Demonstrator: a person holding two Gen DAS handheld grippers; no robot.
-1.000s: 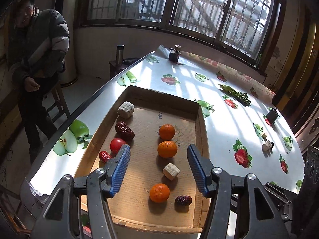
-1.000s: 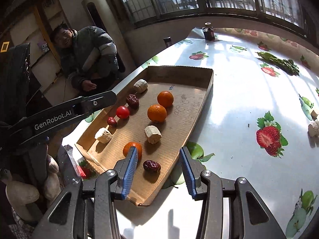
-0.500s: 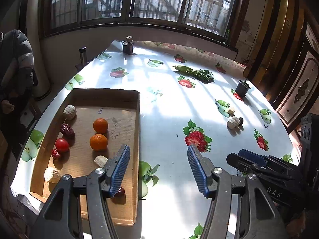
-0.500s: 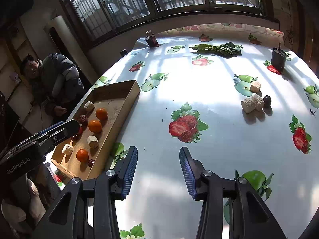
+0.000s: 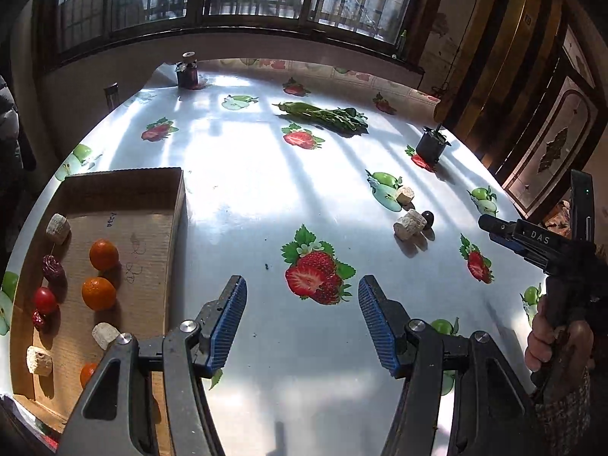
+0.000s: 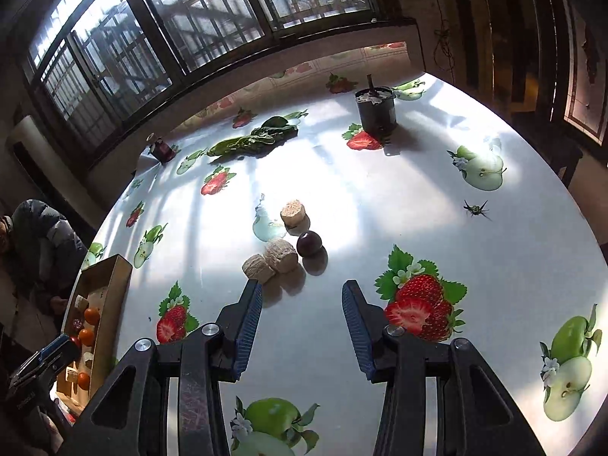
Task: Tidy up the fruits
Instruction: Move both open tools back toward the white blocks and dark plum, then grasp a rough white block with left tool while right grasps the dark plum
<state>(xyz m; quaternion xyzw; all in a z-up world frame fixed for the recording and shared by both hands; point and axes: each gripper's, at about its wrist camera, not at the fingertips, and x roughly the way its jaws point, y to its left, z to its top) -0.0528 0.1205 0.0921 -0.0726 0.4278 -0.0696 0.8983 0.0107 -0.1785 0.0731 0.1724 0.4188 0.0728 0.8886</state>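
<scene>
A cardboard tray [image 5: 173,228] at the table's left holds oranges [image 5: 98,292], a cherry tomato [image 5: 45,299], dark dates [image 5: 52,268] and beige chunks [image 5: 58,223]. My left gripper [image 5: 302,319] hangs open over the bare tablecloth to the right of the tray, with nothing between its fingers. My right gripper [image 6: 302,323] is open too and empty. Just beyond its left fingertip lie two beige chunks [image 6: 281,254], a third chunk [image 6: 294,214] and a dark round fruit [image 6: 309,243]. In the left wrist view the same group [image 5: 409,223] lies at mid-right.
A bunch of greens [image 5: 323,116], a black pot [image 5: 431,146] and a small jar [image 5: 187,72] stand toward the window side. A person in a padded jacket [image 6: 38,235] sits beyond the table's left edge. A hand [image 5: 551,334] holds the right gripper's handle.
Both grippers have swung right, away from above the tray and out over the tablecloth. The right one now faces the loose chunks and the dark fruit. Both stay open and empty.
</scene>
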